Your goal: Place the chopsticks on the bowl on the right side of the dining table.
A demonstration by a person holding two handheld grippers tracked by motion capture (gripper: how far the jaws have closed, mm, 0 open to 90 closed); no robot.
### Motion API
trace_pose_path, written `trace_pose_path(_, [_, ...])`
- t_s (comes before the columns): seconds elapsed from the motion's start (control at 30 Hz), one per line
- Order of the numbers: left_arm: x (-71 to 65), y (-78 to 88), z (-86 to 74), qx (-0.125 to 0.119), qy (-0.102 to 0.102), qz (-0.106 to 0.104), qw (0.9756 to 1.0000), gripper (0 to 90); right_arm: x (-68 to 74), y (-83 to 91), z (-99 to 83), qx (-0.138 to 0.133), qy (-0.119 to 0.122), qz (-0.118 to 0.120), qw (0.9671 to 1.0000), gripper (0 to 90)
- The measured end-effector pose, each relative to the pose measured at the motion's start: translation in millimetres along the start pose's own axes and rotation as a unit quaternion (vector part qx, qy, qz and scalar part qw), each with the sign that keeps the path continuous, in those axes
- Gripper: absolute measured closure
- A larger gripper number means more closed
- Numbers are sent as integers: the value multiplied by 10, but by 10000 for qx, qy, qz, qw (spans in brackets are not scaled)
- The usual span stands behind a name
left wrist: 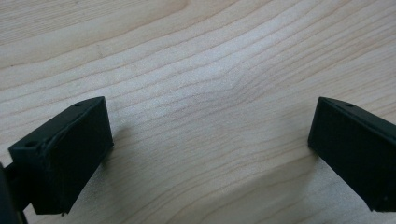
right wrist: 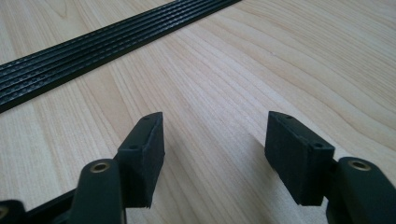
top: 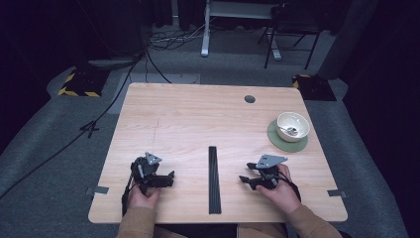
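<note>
My left claw (top: 168,178) and right claw (top: 245,181) both released, gripping nothing; ribbed black strip (top: 214,179) lies straight between them on bare table (top: 188,119).

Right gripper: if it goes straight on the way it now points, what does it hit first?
Most likely the black ribbed strip. The right gripper has open jaws with bare table between them, and the strip crosses the wood just ahead. In the high view it points toward that strip. Depth is uncertain.

i am seeing the contents of the bowl (top: 292,126) too small to identify. the black strip (right wrist: 102,44) is running off both picture edges in the right gripper view. my sleeves (top: 139,224) are being cropped at the bottom edge.
</note>
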State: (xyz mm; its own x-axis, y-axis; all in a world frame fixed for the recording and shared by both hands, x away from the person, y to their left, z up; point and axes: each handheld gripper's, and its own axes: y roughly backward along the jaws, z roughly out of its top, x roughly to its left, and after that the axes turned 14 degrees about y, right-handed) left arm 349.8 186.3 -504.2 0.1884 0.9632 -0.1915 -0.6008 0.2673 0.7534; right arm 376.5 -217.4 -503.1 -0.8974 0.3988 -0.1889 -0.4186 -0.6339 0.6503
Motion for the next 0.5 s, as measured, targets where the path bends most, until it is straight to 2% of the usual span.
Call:
trace_pose_path(0.03, [-5,-1,6,-1,4,33,10000,1,0,0,0,0,-2,-1,10000,378])
trace_pose_path(0.2, [4,-24,40,44,-163,-85,9998,1,-5,-14,8,53,-43,-70,10000,311])
trace_pose_path(0.5, [5,-33,49,45,-205,-113,9997,1,18,-21,21,66,-113,-100,9999,295])
